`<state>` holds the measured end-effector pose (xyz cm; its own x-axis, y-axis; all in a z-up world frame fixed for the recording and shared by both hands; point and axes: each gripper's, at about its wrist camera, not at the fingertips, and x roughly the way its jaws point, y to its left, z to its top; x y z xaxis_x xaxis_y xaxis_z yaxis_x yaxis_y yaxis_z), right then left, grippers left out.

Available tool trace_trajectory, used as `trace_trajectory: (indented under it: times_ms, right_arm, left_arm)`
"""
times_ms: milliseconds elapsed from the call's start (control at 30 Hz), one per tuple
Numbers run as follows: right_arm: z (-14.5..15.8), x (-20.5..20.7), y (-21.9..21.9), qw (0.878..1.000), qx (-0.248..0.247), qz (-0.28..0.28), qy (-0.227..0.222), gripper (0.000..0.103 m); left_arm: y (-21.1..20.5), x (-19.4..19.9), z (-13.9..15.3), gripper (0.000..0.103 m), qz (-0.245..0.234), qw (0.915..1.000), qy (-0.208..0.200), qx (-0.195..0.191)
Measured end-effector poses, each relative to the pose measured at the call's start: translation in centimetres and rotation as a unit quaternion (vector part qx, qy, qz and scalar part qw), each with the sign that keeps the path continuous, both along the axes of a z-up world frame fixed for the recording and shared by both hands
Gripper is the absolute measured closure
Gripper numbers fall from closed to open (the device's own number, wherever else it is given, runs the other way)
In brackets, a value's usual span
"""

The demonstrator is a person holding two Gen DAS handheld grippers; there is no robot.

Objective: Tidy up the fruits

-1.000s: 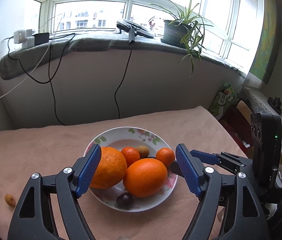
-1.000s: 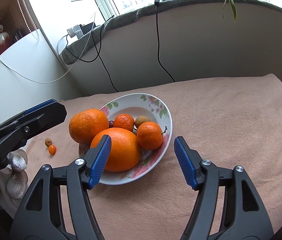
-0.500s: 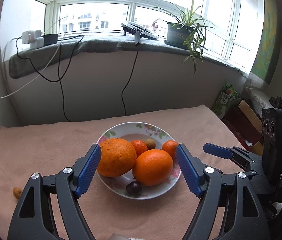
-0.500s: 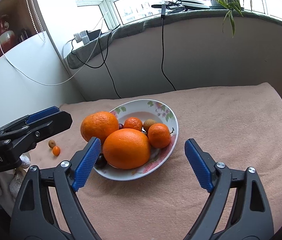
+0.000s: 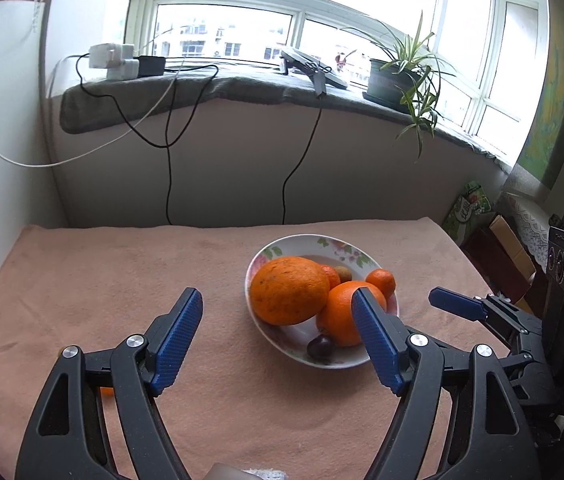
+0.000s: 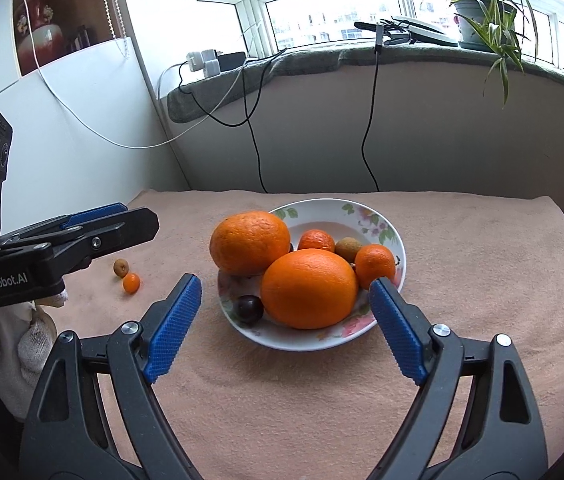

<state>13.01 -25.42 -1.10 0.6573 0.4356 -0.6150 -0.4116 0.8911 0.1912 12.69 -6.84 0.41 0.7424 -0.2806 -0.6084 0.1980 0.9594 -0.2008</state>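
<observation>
Right wrist view: the right gripper (image 6: 283,312) is spread wide and empty before a floral bowl (image 6: 377,224) of oranges, a dark plum (image 6: 249,309) half hidden behind them. Two small fruits (image 6: 126,276) lie loose on the pink cloth (image 6: 481,280) beside the left gripper (image 5: 278,338), also spread empty.

Glossy glazed floral bowl (image 6: 377,220), dimpled orange peel (image 6: 250,242), matt fuzzy pink cloth (image 6: 461,280).
</observation>
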Motion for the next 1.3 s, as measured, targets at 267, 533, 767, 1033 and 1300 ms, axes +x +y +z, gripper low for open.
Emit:
trace_trajectory:
  times_ms: [267,533,767,1033,1300]
  right_arm:
    - [0.3,-0.9,3.3,0.999,0.002,0.044,0.007,0.015]
    - [-0.3,-1.4,7.0,0.996,-0.008,0.088,0.017,0.015]
    - [-1.0,-1.0,10.3,0.992,-0.013,0.123,0.03,0.015]
    - [-2.7,-0.3,14.7,0.985,-0.023,0.163,0.052,0.023]
    - [-5.1,0.8,19.8,0.975,-0.046,0.205,0.079,0.047]
  left_arm:
    - [4.4,-1.1,-0.9,0.026,0.045,0.9989,0.009,-0.007]
    - [8.7,-1.8,-1.8,0.026,0.081,0.9965,0.02,-0.013]
    - [12.4,-2.0,-2.7,0.027,0.109,0.993,0.029,-0.037]
    - [15.5,-1.5,-4.8,0.041,0.131,0.9884,0.055,-0.053]
    - [16.9,-0.8,-7.2,0.062,0.126,0.9871,0.084,-0.052]
